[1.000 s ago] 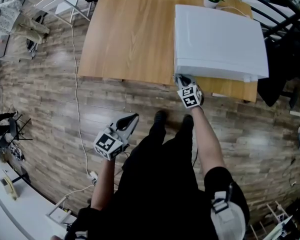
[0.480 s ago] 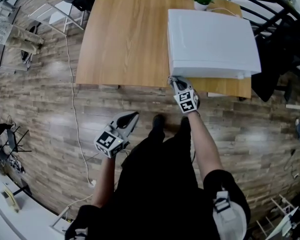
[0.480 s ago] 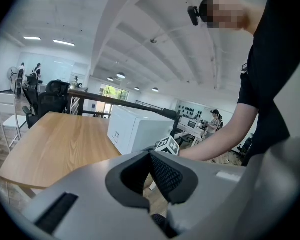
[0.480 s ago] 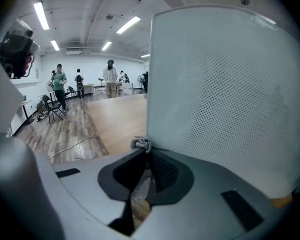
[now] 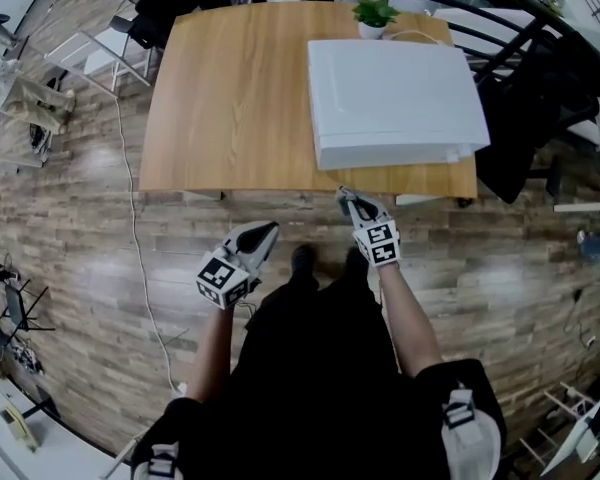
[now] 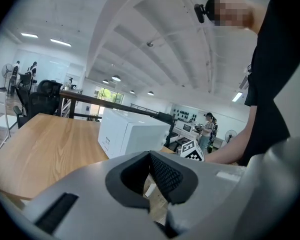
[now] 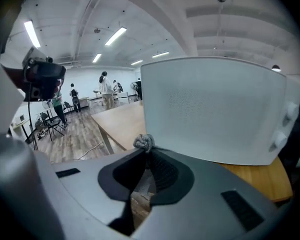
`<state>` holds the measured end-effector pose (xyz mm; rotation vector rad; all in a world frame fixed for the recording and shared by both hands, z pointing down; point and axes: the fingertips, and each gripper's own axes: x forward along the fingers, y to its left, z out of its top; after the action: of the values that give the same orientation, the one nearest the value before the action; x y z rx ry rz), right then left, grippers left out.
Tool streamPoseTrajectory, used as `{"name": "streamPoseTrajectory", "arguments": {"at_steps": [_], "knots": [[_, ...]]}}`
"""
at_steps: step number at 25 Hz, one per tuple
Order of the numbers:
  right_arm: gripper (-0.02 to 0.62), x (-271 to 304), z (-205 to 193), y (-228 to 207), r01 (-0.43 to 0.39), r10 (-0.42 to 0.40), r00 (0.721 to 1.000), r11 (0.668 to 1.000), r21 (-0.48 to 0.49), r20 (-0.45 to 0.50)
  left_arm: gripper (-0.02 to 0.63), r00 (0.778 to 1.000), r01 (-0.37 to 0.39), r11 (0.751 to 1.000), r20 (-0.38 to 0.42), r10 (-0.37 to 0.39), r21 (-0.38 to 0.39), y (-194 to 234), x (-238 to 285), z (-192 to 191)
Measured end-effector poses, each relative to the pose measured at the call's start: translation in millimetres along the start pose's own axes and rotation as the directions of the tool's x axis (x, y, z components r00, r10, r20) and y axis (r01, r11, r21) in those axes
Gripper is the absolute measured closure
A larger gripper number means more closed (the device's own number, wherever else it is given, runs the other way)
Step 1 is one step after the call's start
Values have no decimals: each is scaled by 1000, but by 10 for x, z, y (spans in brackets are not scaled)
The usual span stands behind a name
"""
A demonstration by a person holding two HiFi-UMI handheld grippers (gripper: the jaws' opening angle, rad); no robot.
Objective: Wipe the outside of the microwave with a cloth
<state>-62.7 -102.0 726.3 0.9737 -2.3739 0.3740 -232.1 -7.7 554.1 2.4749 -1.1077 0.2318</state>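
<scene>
The white microwave [image 5: 390, 98] stands on the right half of a wooden table [image 5: 230, 88]. My right gripper [image 5: 347, 199] hovers just off the table's front edge, below the microwave's front-left corner and apart from it. It is shut on a small grey cloth [image 7: 144, 142], which pokes out as a wad between the tips of the right gripper [image 7: 146, 152]; the microwave's [image 7: 215, 109] white side fills that view. My left gripper [image 5: 267, 231] is lower left over the floor, shut and holding nothing. The left gripper [image 6: 150, 155] looks at the microwave [image 6: 132, 131] across the tabletop.
A small potted plant [image 5: 372, 13] stands behind the microwave. A white cable [image 5: 130, 218] runs over the wood floor left of the table. A black chair [image 5: 525, 138] sits to the right, folding chairs [image 5: 90, 48] to the far left. People stand far off.
The right gripper with the cloth has drawn back from the microwave's front-left corner to off the table's edge. The head view has pulled back. The left gripper has barely moved.
</scene>
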Motion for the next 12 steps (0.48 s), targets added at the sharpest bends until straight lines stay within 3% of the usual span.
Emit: {"name": "streamPoseTrajectory", "arguments": {"at_steps": [12], "knots": [[566,-1275,166,-812,47,-45,993,999,-21,113,603,998,43,996,35,-46,78,-337,674,453]]}}
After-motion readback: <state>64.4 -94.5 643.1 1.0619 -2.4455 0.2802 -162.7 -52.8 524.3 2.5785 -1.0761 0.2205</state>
